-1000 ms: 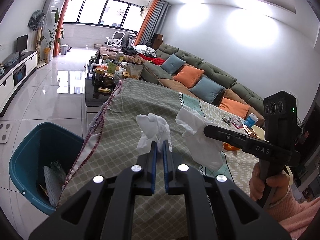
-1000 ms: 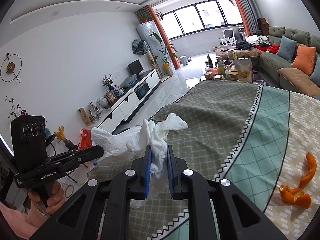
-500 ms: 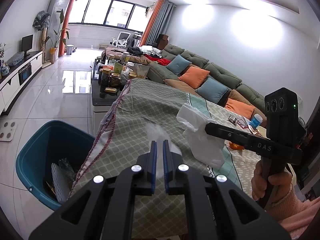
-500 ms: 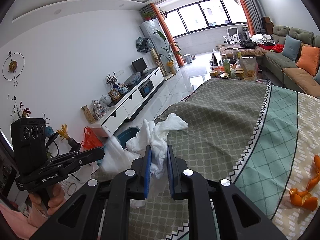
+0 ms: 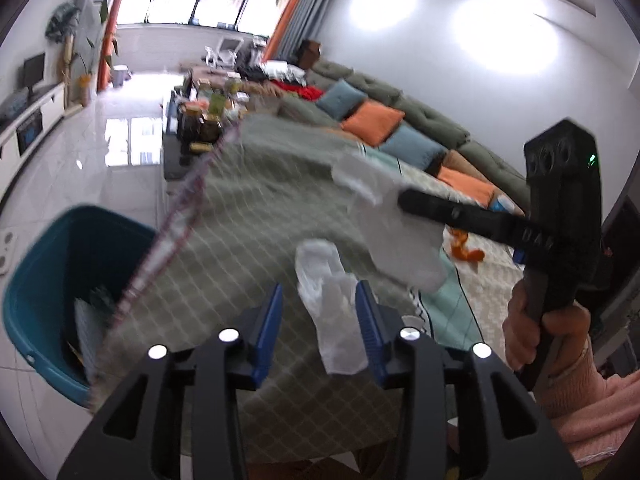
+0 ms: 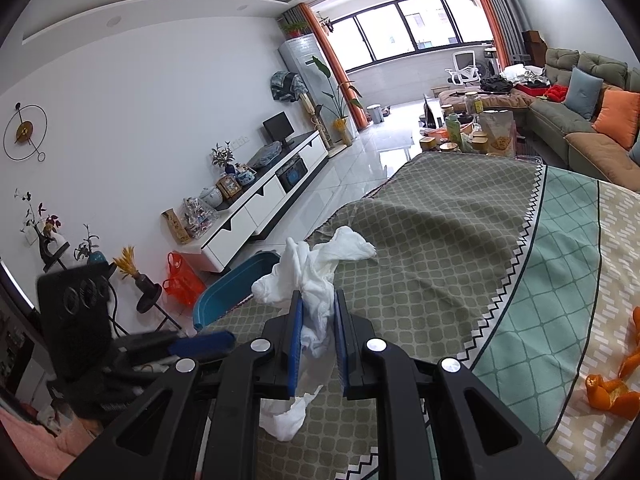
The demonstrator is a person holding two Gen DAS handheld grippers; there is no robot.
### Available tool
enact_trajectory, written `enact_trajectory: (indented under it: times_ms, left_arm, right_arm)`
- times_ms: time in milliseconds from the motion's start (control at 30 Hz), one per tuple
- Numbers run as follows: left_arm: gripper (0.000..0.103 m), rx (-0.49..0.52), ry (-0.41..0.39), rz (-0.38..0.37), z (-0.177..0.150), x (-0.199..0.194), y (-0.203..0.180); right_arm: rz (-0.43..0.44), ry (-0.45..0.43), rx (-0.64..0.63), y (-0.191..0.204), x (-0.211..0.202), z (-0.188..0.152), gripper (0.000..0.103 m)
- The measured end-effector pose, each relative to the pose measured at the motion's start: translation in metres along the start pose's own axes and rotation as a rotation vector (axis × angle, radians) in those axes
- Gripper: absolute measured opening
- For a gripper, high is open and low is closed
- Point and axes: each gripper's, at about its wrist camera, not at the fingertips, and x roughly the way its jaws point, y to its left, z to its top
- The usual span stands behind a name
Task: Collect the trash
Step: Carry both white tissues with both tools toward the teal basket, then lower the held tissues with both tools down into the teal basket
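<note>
My left gripper [image 5: 319,296] is over the table's near corner with its jaws opening. A crumpled white tissue [image 5: 334,320] hangs loose and blurred between them, and the pads no longer press it. The blue trash bin [image 5: 36,280] stands on the floor, lower left of the table edge. My right gripper [image 6: 318,300] is shut on a second white tissue [image 6: 316,272] and holds it above the green checked tablecloth [image 6: 432,240]. In the left wrist view that gripper [image 5: 460,216] reaches in from the right with its tissue [image 5: 380,208].
Orange peels [image 6: 612,392] lie on the cloth at the right, also seen as orange peels [image 5: 466,248] past the right gripper. The bin [image 6: 236,284] holds some trash. Jars crowd a low table [image 6: 468,136] beyond. A sofa [image 5: 400,120] runs along the right wall.
The left jaws have gone from shut to spread, letting go of their tissue, and the left gripper has sunk and tipped down. The right gripper keeps its tissue and has not moved.
</note>
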Motion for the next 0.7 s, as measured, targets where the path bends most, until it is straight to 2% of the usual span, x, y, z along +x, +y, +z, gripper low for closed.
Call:
enact_trajectory:
  times_ms: [200,300,333,400,500,700]
  left_arm:
    - [0.046,0.0,0.06,-0.005,-0.011,0.028,-0.002]
    - [0.044,0.022,0.057,0.003,-0.013,0.03,-0.006]
    - [0.042,0.026,0.058,0.004,-0.013,0.031,-0.006]
    - [0.014,0.028,0.075,-0.01,-0.015,0.034,-0.011]
    - [0.01,0.035,0.071,-0.009,-0.016,0.033,-0.013]
    - [0.009,0.05,0.019,0.006,-0.012,0.014,-0.017]
  right_arm:
    - [-0.006,0.002,0.01,-0.003,-0.001,-0.002,0.015]
    - [-0.007,0.002,0.015,-0.004,-0.001,-0.003,0.015]
    - [-0.007,0.003,0.015,-0.005,-0.001,-0.003,0.015]
    - [-0.007,0.003,0.015,-0.004,-0.001,-0.003,0.015]
    - [-0.006,0.004,0.018,-0.004,-0.002,-0.005,0.015]
    - [-0.003,0.0,0.018,-0.004,-0.001,-0.004,0.015]
